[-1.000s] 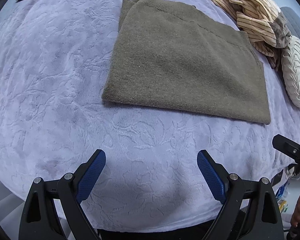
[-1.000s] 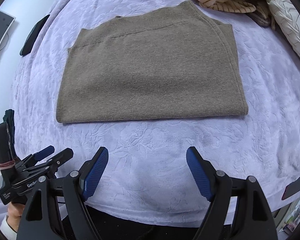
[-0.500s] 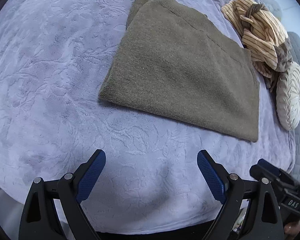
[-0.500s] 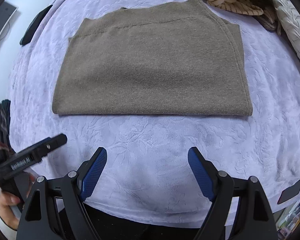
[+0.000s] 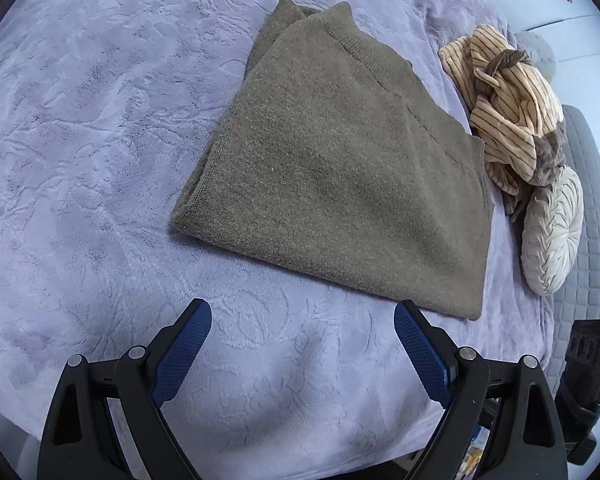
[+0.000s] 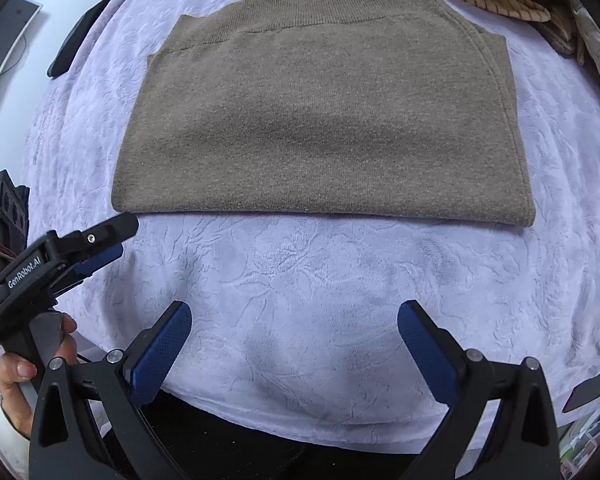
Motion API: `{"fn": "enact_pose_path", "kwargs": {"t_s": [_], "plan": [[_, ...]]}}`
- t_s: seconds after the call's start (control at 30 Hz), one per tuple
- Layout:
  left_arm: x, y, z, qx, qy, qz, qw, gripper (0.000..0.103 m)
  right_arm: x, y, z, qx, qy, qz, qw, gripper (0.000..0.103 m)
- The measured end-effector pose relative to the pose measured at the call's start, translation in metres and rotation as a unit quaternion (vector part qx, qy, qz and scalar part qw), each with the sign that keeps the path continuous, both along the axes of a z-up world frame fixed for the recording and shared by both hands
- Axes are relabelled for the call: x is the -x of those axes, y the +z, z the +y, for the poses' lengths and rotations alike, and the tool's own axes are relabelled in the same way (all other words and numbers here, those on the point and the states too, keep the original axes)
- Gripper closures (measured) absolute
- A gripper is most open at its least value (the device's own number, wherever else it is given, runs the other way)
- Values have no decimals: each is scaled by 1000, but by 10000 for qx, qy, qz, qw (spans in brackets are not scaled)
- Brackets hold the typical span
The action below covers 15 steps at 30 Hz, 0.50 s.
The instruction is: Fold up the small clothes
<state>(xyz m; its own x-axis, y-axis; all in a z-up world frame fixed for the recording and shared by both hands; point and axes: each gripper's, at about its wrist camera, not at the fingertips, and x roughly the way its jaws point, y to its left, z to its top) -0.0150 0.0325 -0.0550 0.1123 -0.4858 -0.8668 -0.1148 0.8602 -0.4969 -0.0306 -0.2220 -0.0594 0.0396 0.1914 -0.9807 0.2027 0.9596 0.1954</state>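
While one olive-brown knitted garment [image 5: 340, 168] lies folded flat on the bed [image 5: 80, 160], both tools hang above the near stretch of the lavender embossed blanket that covers it, touching no cloth. The left hand-held gripper [image 5: 302, 334] has its two blue-padded fingers [image 5: 182, 350] spread wide with nothing between them, its tips just short of the garment's near edge. The right hand-held gripper [image 6: 294, 336] stands the same way, jaws wide apart and empty, well clear of the fold in front of it. In the right wrist view the garment [image 6: 324, 120] shows as one rough rectangle with a ribbed band along its far edge and a second layer peeking out on its right side; the left tool [image 6: 80, 248] enters from the lower left, held by a hand [image 6: 36, 364] whose fingers wrap the grip.

Beyond the garment, at the far right corner of the bed, sits one crumpled heap of cream cloth with dark stripes [image 5: 508, 108], mixed with a brownish piece. Just beside it lies one round, pleated cream cushion [image 5: 552, 236]. In the right wrist view one dark flat object [image 6: 80, 36] rests near the left far edge of the blanket, and another dark flat object [image 6: 590, 386] sits at the lower right; what they are cannot be told.
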Motion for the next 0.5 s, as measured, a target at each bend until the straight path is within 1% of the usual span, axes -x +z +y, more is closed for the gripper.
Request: {"fn": "enact_pose_path", "kwargs": {"t_s": [0.17,0.3,0.4,0.5], "plan": [[-10,-12,2,427,227,33,9988,10,0,-5,-2,-49,6,128,9999,0],[-17,-23,1,463,368,106,9982,10,0,-9,-2,-61,50,221,9997,0],[-21,-32,3,638,565,176,9962,10,0,-12,-2,-68,64,270,9996,0],[-25,-38,6,871,710,131,9936,10,0,-15,-2,-84,90,325,9994,0]]}}
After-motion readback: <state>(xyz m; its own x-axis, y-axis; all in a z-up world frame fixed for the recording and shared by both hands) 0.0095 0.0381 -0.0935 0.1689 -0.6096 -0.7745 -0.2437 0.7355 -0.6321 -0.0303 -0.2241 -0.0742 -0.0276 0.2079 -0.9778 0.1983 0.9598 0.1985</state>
